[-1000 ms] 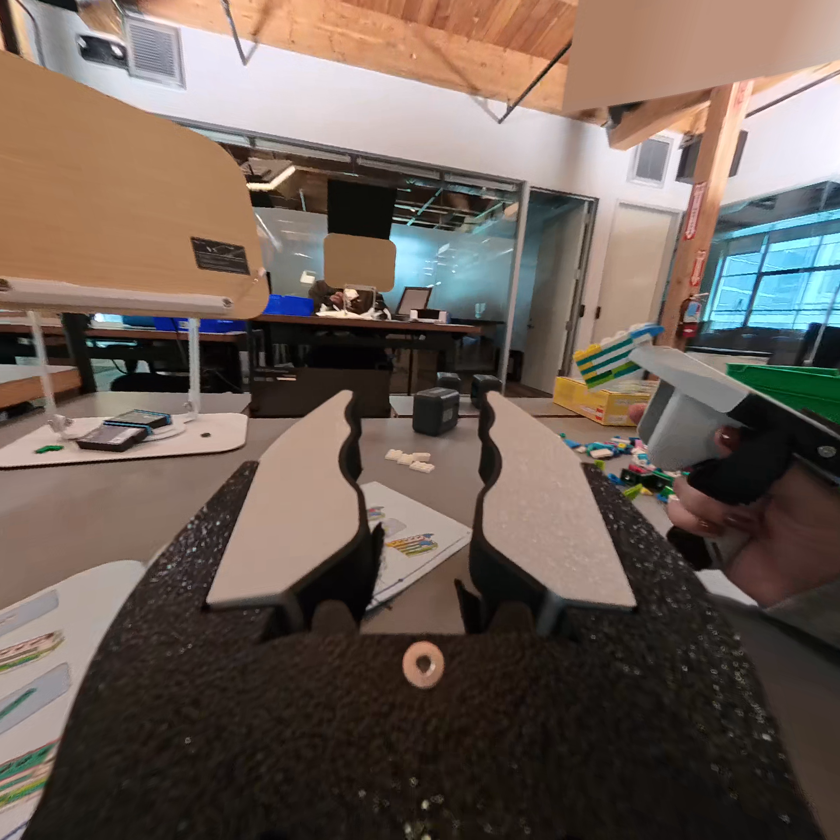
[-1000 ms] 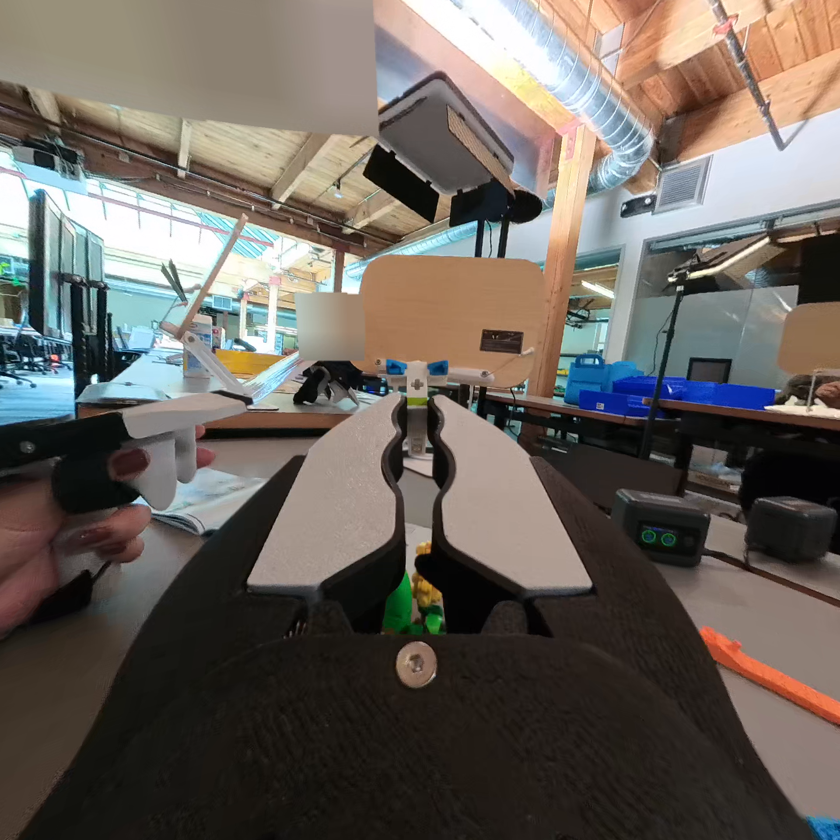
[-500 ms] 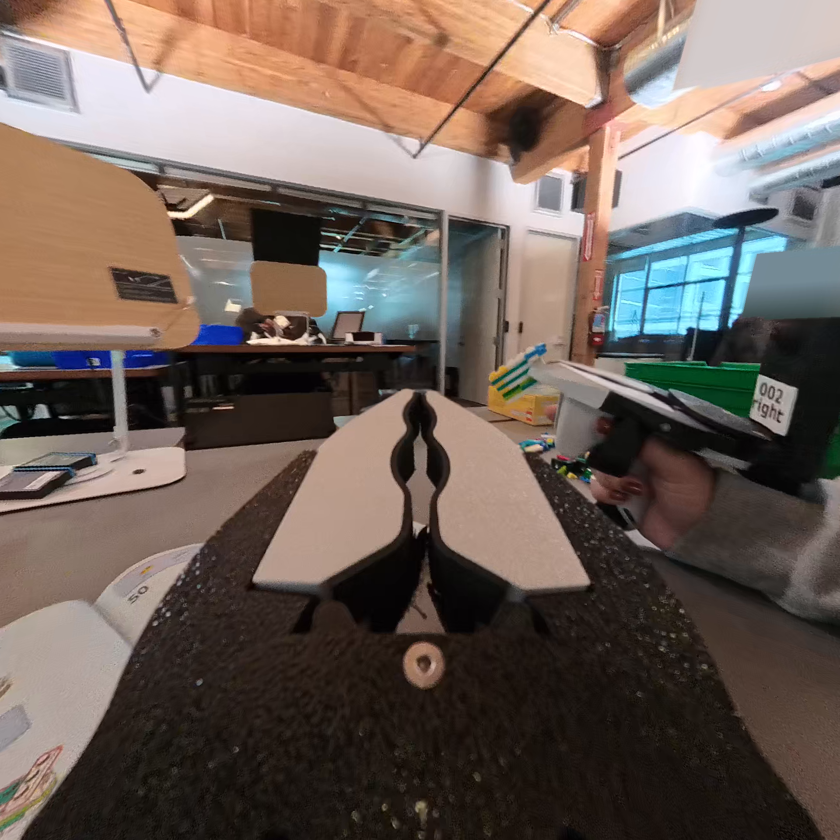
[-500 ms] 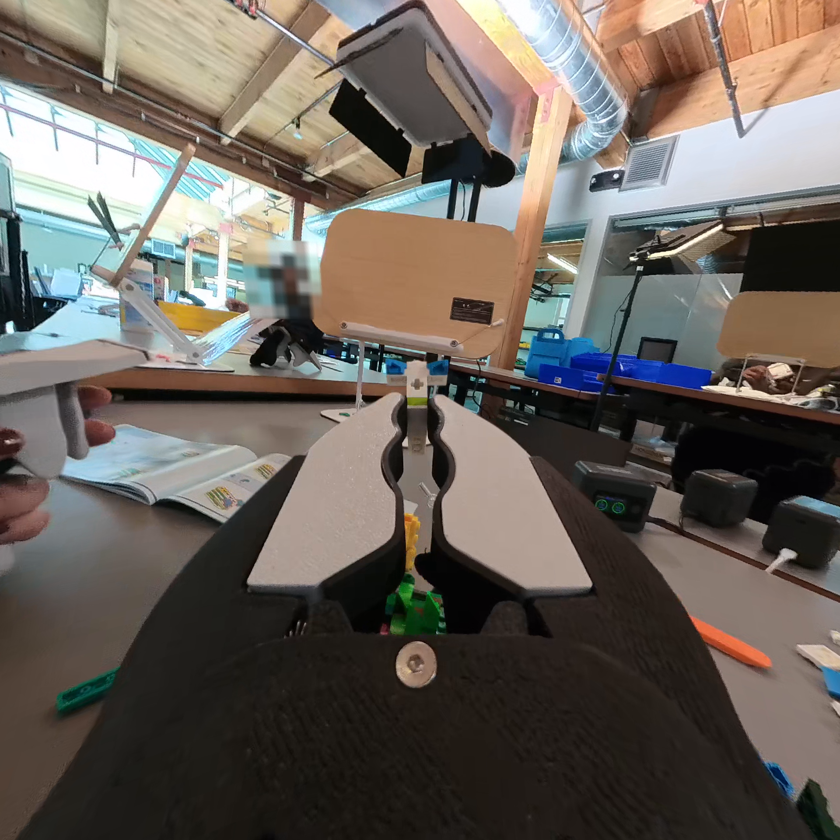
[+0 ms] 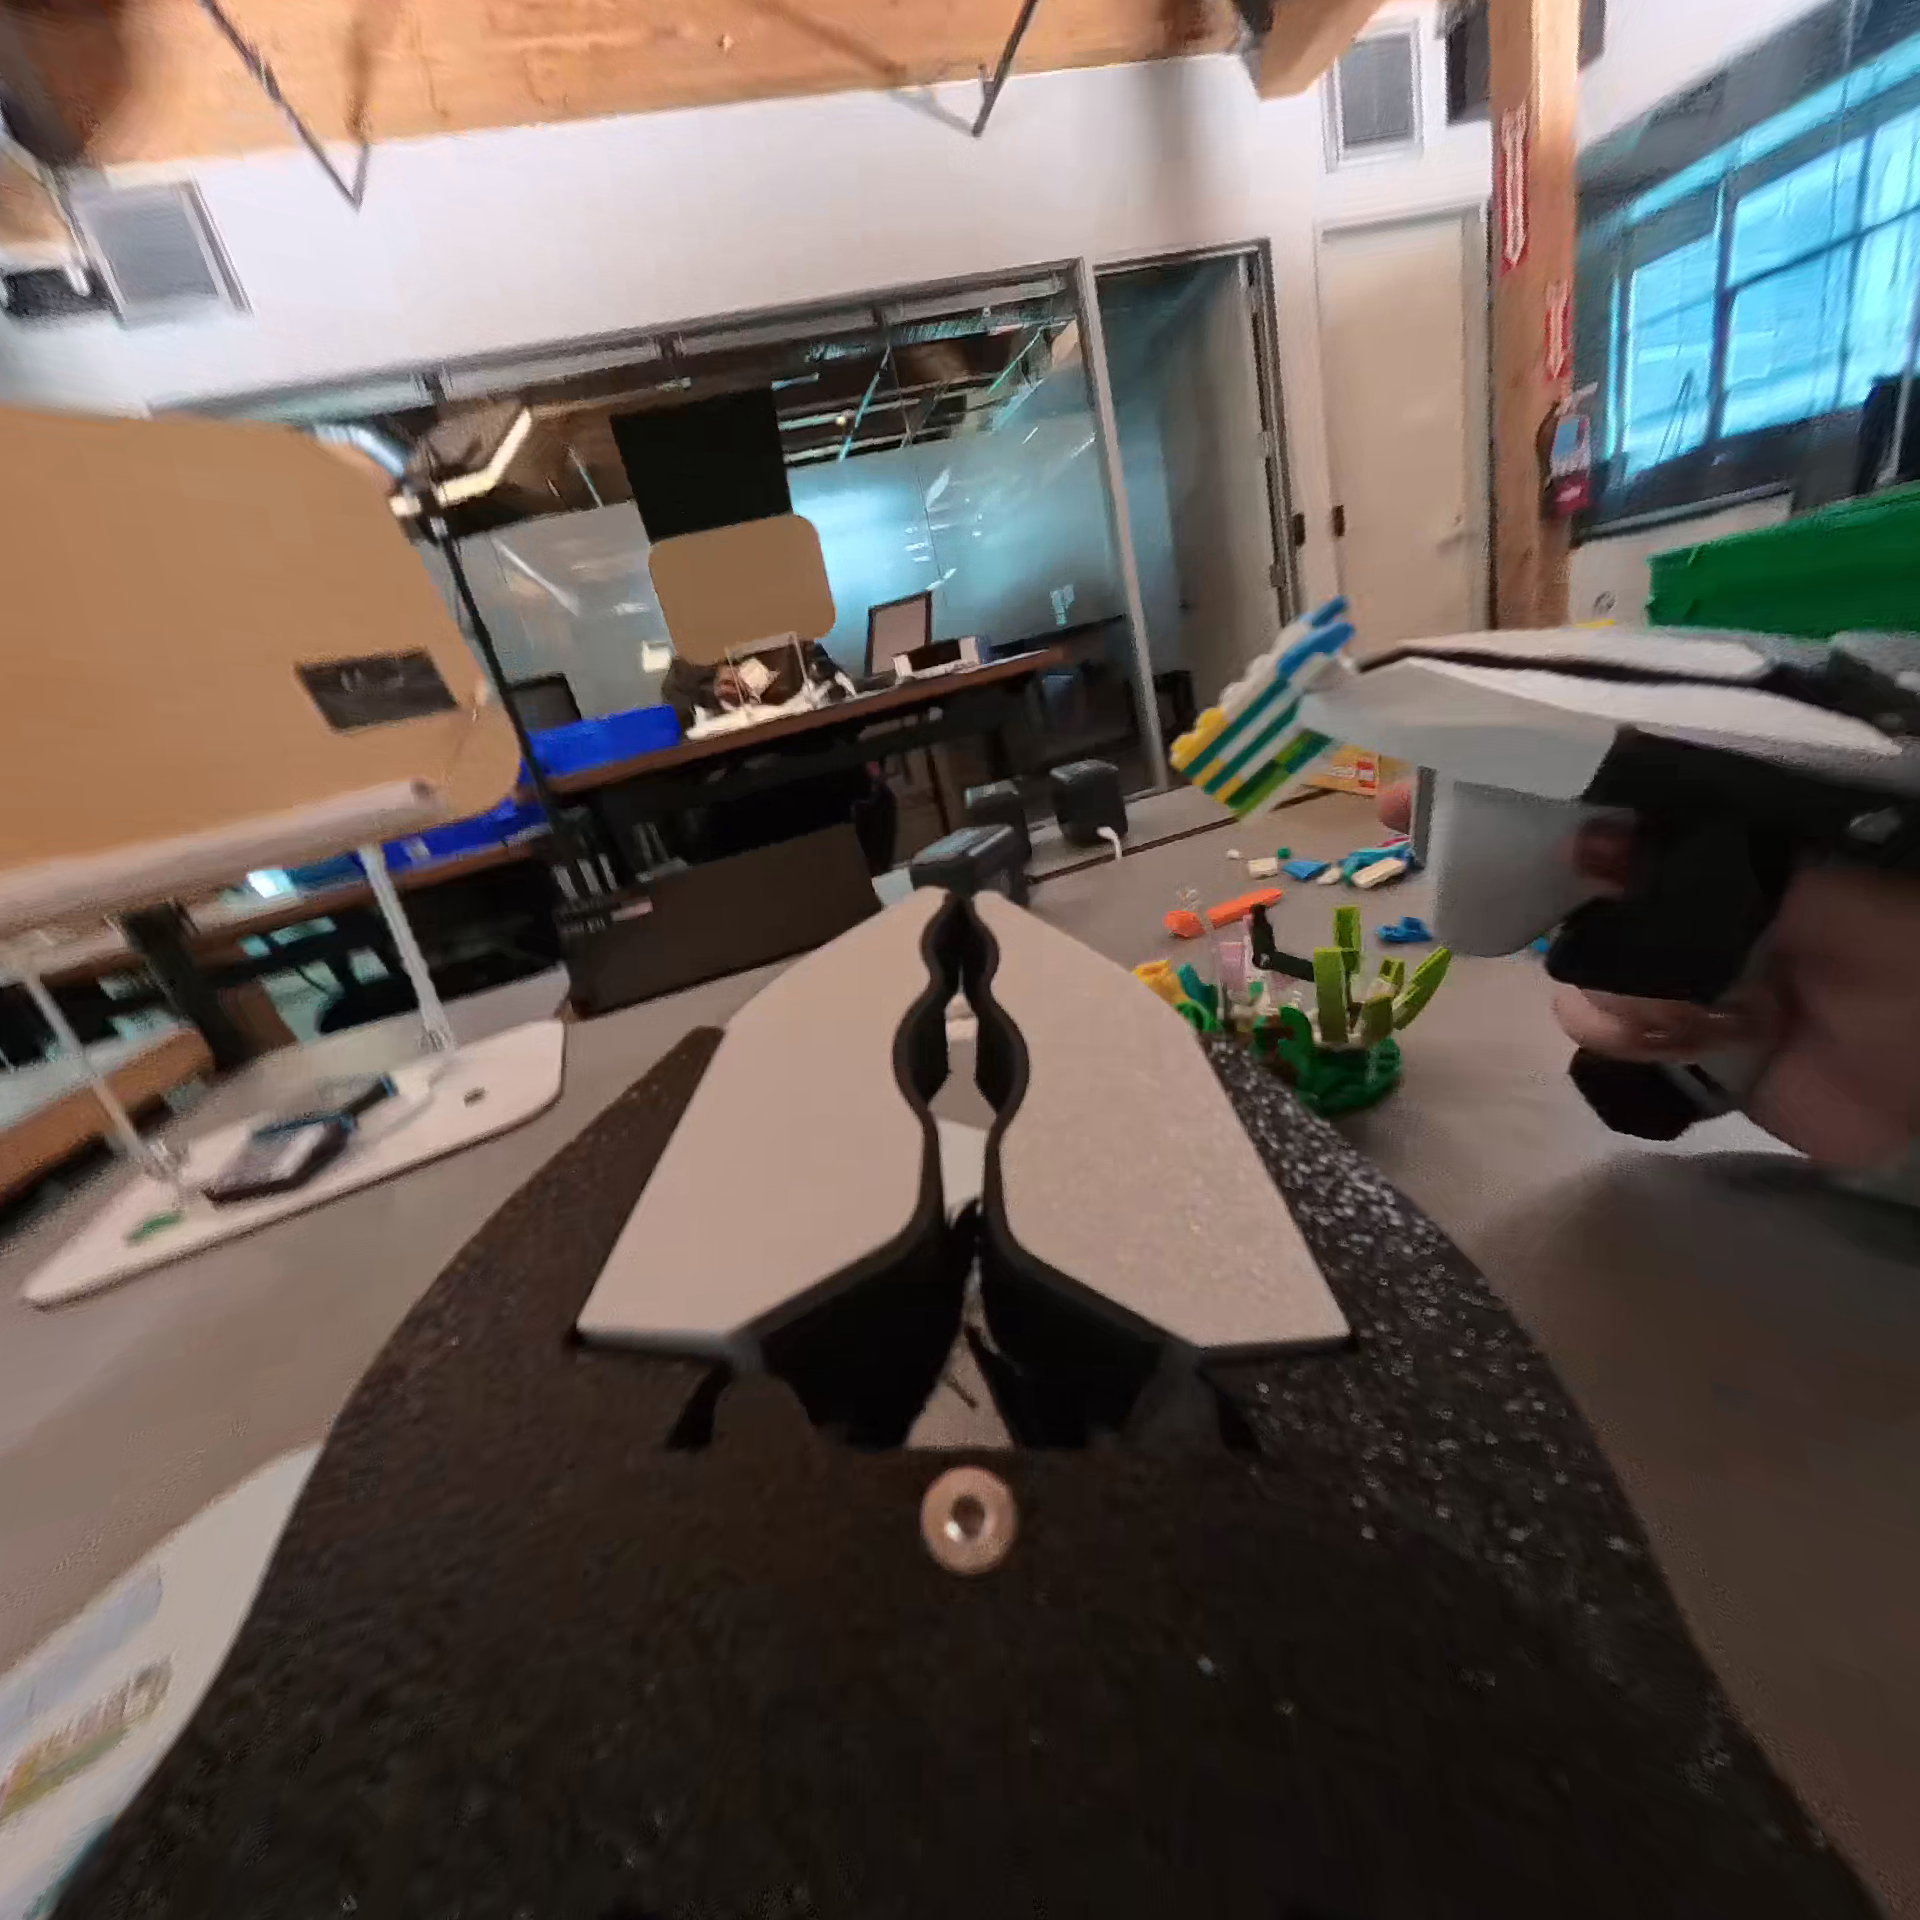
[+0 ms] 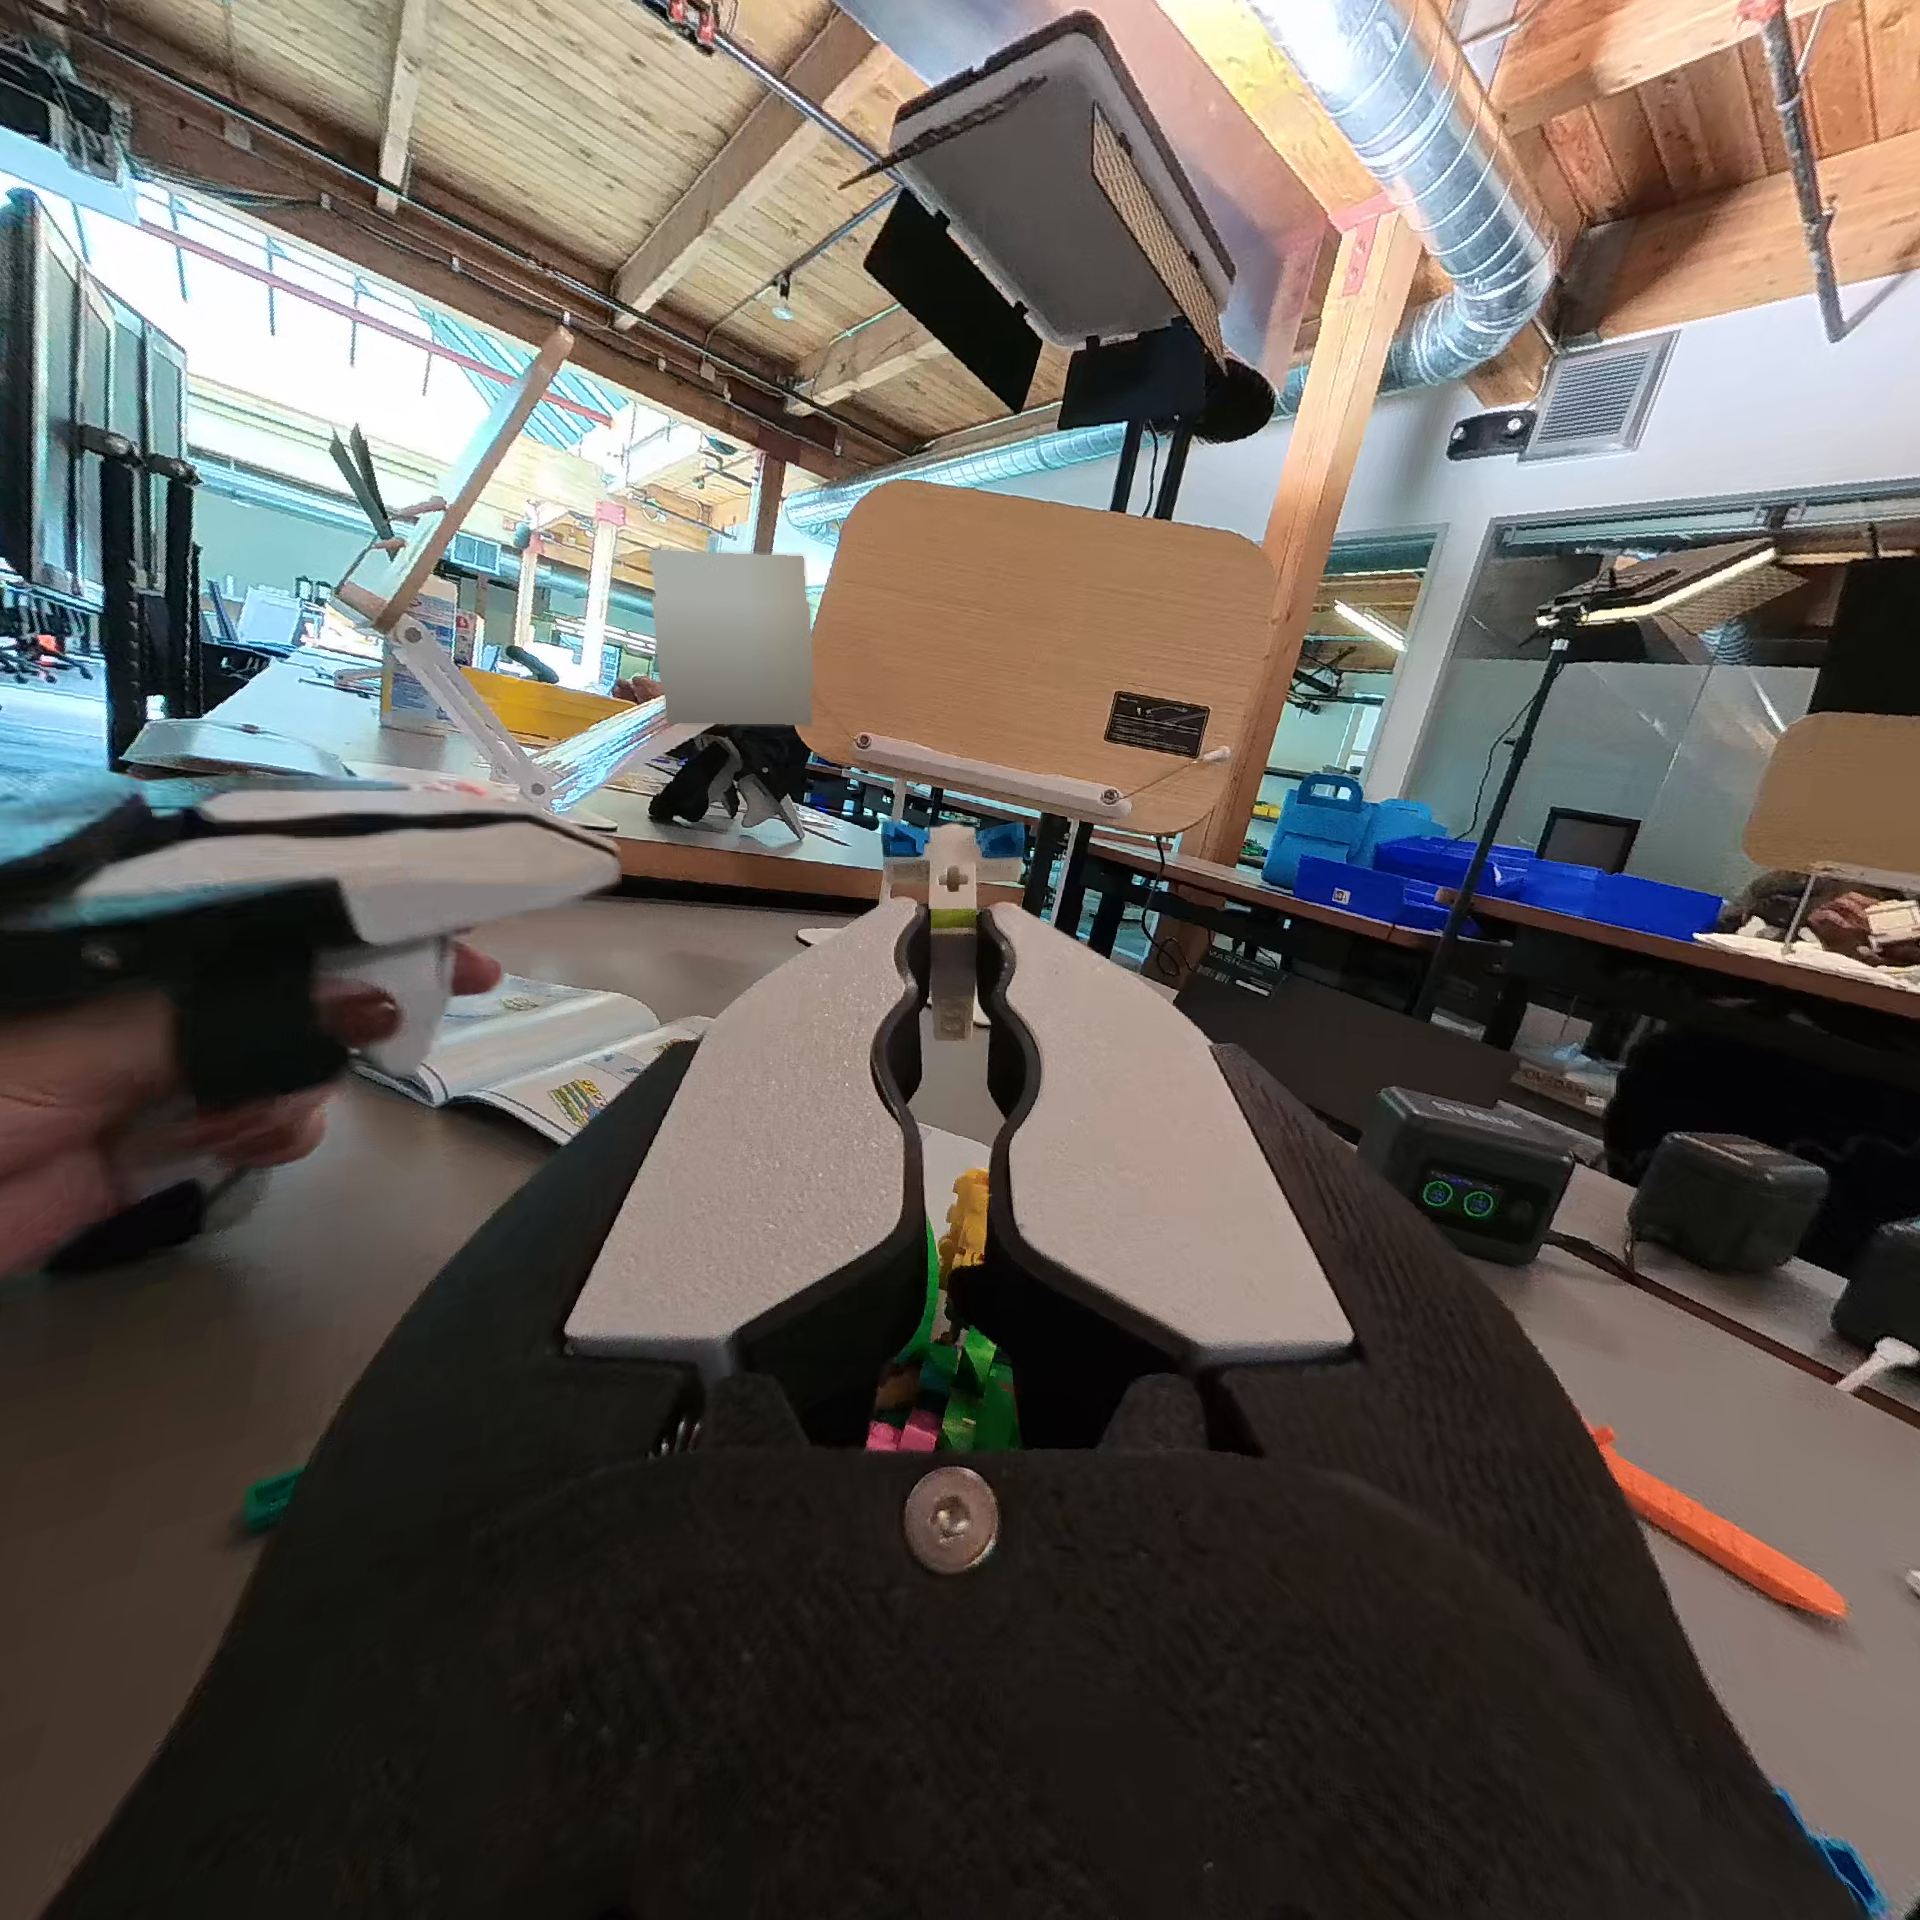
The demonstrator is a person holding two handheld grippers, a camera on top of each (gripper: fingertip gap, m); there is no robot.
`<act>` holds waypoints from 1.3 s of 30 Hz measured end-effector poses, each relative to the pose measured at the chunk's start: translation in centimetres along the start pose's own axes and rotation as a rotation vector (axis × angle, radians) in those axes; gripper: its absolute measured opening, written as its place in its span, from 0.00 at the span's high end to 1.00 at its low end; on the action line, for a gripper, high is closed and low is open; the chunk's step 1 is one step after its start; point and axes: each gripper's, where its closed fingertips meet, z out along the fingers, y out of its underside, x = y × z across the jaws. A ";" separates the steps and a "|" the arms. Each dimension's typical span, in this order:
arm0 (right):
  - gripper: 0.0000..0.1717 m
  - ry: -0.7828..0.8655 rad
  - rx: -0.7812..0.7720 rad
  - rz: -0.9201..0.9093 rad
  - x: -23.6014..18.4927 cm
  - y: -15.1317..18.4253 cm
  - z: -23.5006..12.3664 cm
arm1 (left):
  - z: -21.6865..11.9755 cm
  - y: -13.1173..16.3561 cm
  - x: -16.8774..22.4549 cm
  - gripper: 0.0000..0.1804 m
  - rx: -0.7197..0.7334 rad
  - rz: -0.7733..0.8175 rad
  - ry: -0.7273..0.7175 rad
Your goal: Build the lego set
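Left gripper [image 5: 957, 914] is sitting at frame centre of the left wrist view, jaws clenched tip to tip with nothing between them. Just right of its fingers a green plant-like brick model [image 5: 1325, 1023] is standing on the grey table [image 5: 1558, 1299]. Right gripper [image 5: 1311, 698] is coming in from the right edge of that view, held by a hand [image 5: 1756, 997], its tips clamping a striped brick stack [image 5: 1252, 717] of white, blue, green and yellow layers, raised above the table.

In the right wrist view the same gripper's fingers [image 6: 800, 1101] are pressing on the stack's white end, which is sticking out past the tips at frame centre. The green model is showing low between the fingers. An open booklet [image 6: 520, 1049] is lying centre left, an orange piece [image 6: 1714, 1538] at lower right, dark boxes [image 6: 1465, 1184] at mid right. Loose bricks [image 5: 1340, 868] are lying farther back on the table. A wooden board on a stand [image 6: 1039, 655] is standing beyond, upper centre.
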 end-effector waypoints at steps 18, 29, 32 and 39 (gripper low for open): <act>0.96 0.059 -0.002 0.014 1.5 0.1 -0.4 | 3.8 -3.0 3.1 1.00 0.239 -0.030 0.178; 0.96 0.095 -0.025 -0.013 2.1 0.6 -0.1 | 4.2 -2.9 2.4 1.00 0.235 -0.140 0.180; 0.96 0.105 -0.028 -0.018 2.2 0.6 -0.2 | 4.3 -2.9 2.4 1.00 0.233 -0.160 0.188; 0.96 0.091 -0.033 -0.020 2.1 0.8 0.2 | 4.2 -2.9 2.4 1.00 0.233 -0.187 0.197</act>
